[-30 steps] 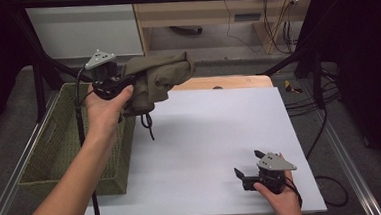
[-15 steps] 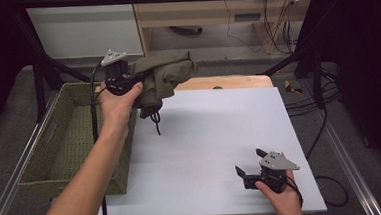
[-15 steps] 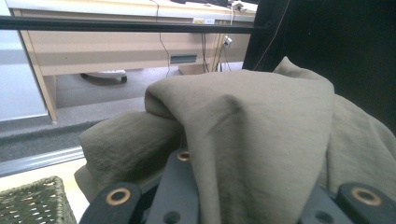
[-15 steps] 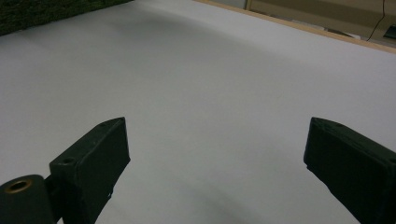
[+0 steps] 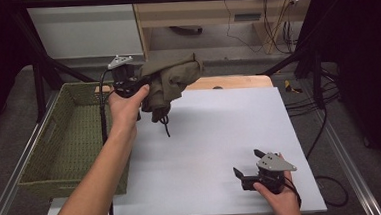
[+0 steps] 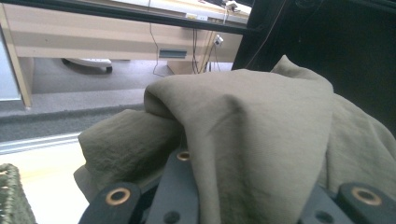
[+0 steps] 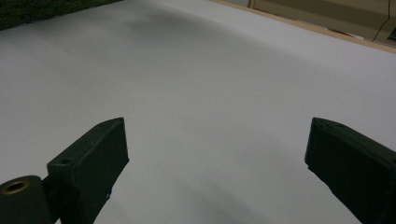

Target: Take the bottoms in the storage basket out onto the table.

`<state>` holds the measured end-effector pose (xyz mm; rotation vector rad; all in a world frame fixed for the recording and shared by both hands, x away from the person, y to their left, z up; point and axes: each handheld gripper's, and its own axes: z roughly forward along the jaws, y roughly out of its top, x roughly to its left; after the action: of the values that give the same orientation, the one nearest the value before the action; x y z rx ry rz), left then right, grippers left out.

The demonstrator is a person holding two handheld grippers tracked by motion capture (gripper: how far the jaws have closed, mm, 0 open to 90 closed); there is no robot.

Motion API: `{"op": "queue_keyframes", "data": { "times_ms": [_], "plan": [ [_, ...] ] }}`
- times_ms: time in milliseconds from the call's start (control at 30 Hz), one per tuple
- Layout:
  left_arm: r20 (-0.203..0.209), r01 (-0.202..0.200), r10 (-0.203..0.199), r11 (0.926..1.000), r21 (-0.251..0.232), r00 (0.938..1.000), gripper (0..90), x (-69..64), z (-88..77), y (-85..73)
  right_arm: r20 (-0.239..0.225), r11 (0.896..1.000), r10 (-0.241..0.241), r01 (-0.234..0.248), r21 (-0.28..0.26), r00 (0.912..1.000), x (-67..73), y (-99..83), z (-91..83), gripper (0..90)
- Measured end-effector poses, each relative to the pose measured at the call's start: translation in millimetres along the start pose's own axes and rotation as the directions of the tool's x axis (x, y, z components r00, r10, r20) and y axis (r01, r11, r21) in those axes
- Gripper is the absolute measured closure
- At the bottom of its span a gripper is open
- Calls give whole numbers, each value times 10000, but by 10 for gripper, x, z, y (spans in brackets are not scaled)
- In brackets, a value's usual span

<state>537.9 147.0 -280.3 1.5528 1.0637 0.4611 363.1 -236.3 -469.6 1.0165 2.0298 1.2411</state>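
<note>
My left gripper (image 5: 143, 84) holds a bunched olive-green garment (image 5: 172, 78) in the air over the far left part of the white table (image 5: 215, 131). A dark cord (image 5: 165, 125) dangles from the cloth. In the left gripper view the garment (image 6: 261, 140) drapes over the jaws and hides their tips, with cloth pinched between them. My right gripper (image 5: 247, 164) rests at the table's front right, jaws wide apart. In the right gripper view the right gripper (image 7: 215, 154) has only bare white surface between its jaws.
An empty green woven basket (image 5: 72, 137) stands along the table's left side. A wooden strip (image 5: 227, 82) borders the table's far edge. Black frame bars and cables (image 5: 323, 94) lie to the right and behind.
My left gripper has carried the garment to the right, from above the basket's far corner to over the table. The right gripper has stayed put.
</note>
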Motion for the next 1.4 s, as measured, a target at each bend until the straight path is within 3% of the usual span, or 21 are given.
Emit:
{"op": "queue_keyframes", "data": {
  "times_ms": [233,467,867,1400],
  "plan": [
    [249,153,-147,9997,-208,9996,830,1,134,-45,92,10000,-9,9,15,10000,8,3,28,63],
    [230,-14,10,9998,190,9997,830,-1,336,-189,-52,9997,-150,150,173,9999,33,-2,61,64],
    [339,148,-162,9989,436,9993,830,-46,564,-313,-14,10000,-34,34,67,10000,1,-3,27,64],
    [485,-201,176,9984,520,9987,829,-102,712,-405,233,9999,94,-93,-68,9997,-48,-3,-3,64]
  ]
}}
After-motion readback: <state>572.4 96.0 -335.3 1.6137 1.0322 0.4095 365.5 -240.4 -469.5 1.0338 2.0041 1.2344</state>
